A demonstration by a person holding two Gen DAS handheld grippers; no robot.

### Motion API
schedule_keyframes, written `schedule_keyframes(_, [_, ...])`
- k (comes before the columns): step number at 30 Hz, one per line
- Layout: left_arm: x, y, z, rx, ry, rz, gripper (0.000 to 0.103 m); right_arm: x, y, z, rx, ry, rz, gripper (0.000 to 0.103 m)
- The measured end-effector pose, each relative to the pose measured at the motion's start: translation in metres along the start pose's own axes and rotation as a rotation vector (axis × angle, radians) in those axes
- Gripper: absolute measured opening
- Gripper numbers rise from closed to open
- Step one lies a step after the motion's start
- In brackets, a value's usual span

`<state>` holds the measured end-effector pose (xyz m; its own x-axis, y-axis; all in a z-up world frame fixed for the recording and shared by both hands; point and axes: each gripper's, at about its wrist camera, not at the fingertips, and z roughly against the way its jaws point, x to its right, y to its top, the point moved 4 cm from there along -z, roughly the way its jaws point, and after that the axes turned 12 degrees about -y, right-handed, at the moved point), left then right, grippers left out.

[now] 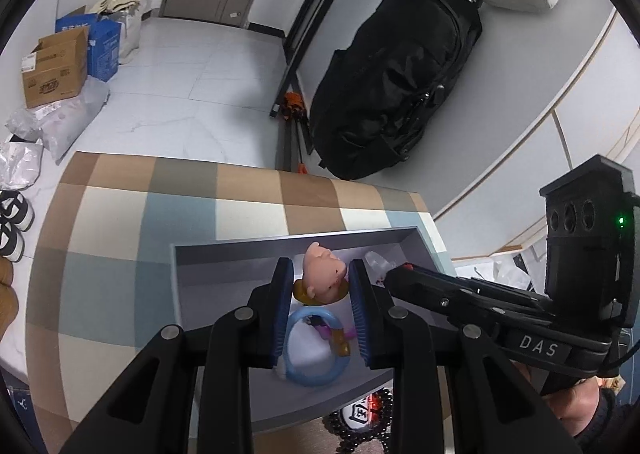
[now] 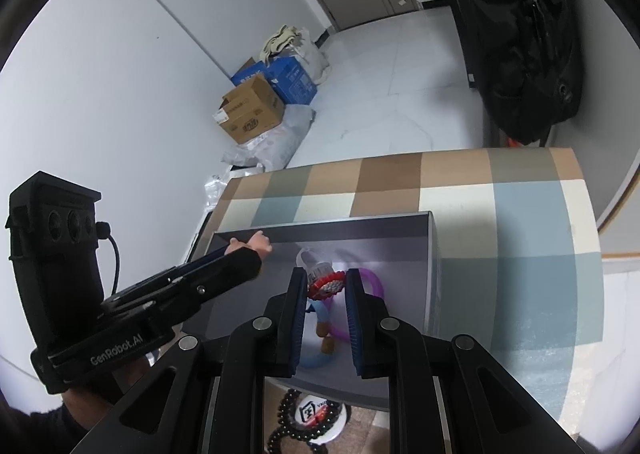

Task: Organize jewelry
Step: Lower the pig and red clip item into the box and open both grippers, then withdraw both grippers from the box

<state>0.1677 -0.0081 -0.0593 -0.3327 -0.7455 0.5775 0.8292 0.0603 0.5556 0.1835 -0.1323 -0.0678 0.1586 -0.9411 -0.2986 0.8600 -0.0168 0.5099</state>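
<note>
left gripper (image 1: 320, 274) slants down over the grey tray (image 1: 296, 240) on the checked counter (image 1: 120, 221), its jaws narrow and clamped on a pink doll-head charm (image 1: 322, 268) held above the tray floor. a blue bangle (image 1: 310, 346) lies on the tray floor below it. a hand (image 1: 576, 402) grips the handle of the right gripper (image 2: 326, 284), which slants down likewise just beside the left one; its jaws are narrow and clamped on a red-and-white beaded ring (image 2: 326, 286). a purple bangle (image 2: 374, 286) lies in the tray beneath. a dark bead bracelet (image 2: 288, 422) rests on the counter at the tray's near edge.
</note>
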Motion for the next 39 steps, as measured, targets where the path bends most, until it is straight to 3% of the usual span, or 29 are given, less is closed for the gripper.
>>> schedule_keyframes(3, [0.001, 0.0, -0.002, -0.018, -0.024, 0.02, 0.024, -0.002, 0.002, 0.003, 0.024, 0.002, 0.013, 0.021])
schedule_keyframes(5, [0.001, -0.001, -0.002, -0.024, -0.029, 0.029, 0.031, -0.003, 0.003, 0.007, 0.043, 0.004, 0.019, 0.023])
schedule_keyframes(6, [0.0, -0.001, -0.001, -0.024, -0.026, 0.033, 0.042, -0.003, 0.003, 0.009, 0.05, 0.003, 0.02, 0.026])
schedule_keyframes(8, [-0.002, -0.001, 0.006, 0.002, -0.031, 0.046, 0.049, -0.001, 0.004, 0.012, 0.061, 0.012, 0.009, 0.048])
schedule_keyframes(14, [-0.001, 0.0, 0.014, 0.03, 0.024, 0.035, 0.05, 0.007, 0.005, 0.022, 0.102, -0.001, -0.006, 0.075])
schedule_keyframes(17, [0.0, -0.001, 0.019, 0.033, 0.087, 0.005, 0.059, 0.009, 0.004, 0.022, 0.096, -0.027, -0.003, 0.08])
schedule_keyframes(22, [0.001, -0.007, 0.029, 0.063, 0.153, -0.017, 0.066, 0.015, -0.001, 0.023, 0.104, -0.054, -0.011, 0.089])
schedule_keyframes(28, [0.006, -0.017, 0.039, 0.084, 0.231, -0.052, 0.067, 0.013, -0.009, 0.038, 0.16, -0.073, 0.002, 0.103])
schedule_keyframes(33, [0.012, -0.026, 0.053, 0.127, 0.275, -0.082, 0.082, 0.009, -0.015, 0.058, 0.224, -0.074, 0.019, 0.103])
schedule_keyframes(39, [0.022, -0.037, 0.066, 0.146, 0.307, -0.11, 0.083, 0.003, -0.026, 0.078, 0.291, -0.08, 0.056, 0.103])
